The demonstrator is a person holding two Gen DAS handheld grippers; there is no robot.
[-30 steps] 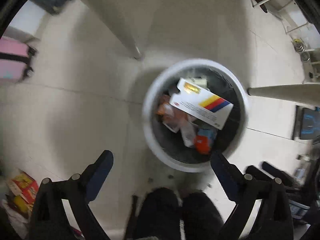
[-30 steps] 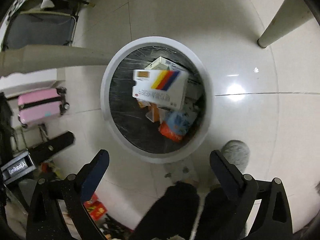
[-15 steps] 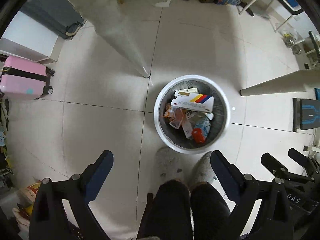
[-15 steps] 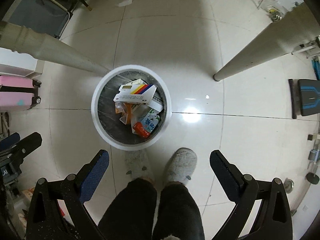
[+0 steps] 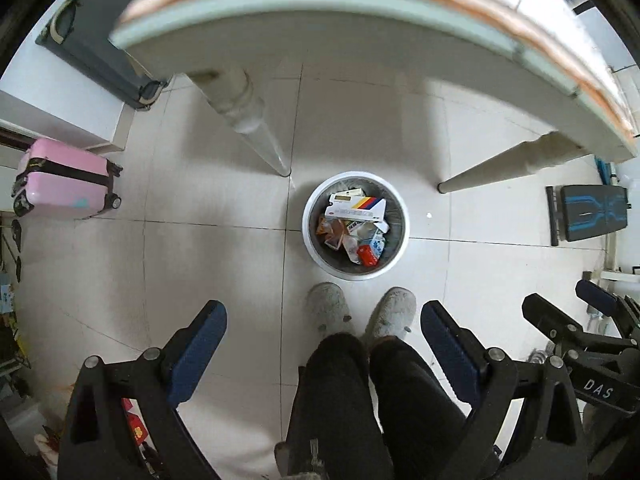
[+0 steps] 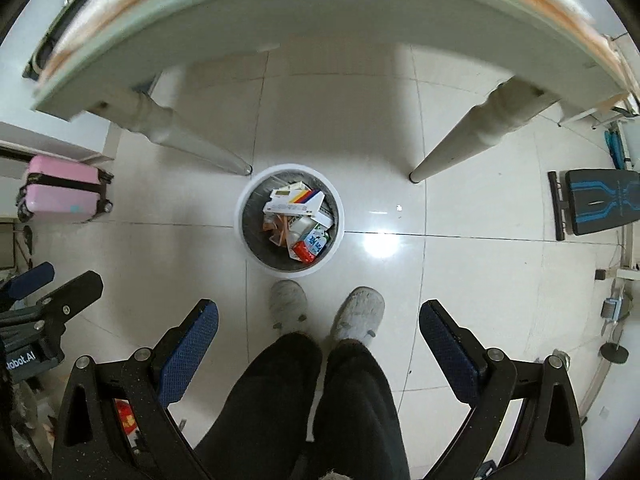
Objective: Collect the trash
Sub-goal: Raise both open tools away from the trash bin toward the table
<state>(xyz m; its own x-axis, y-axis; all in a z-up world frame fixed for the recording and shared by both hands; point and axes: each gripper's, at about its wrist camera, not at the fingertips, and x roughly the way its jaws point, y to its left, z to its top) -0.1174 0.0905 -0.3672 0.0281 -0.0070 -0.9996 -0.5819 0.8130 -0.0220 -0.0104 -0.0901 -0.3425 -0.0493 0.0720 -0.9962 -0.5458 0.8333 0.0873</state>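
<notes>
The left tool [image 5: 323,328] hung high over the floor with its blue-padded fingers spread wide and nothing between them; the right tool [image 6: 319,322] was the same, wide apart and empty. Both looked straight down, which suggests the load had already been let go and the person was standing up clear of it. The trash sat in the round white bin [image 5: 394,258], just right of centre in the left view and near centre in the right view [image 6: 245,240]. On top lay a white box with a red, yellow and blue stripe [image 5: 354,209], with a red and blue carton [image 5: 372,250] and orange wrappers [image 5: 329,230] beneath. The bin stood on the tiled floor between two pale desk legs [image 5: 256,132], directly ahead of the person's grey slippers [image 5: 326,306]. The desk edge [image 5: 320,4] arched across the top of the frame. A pink suitcase [image 5: 60,178] stood at far left.
</notes>
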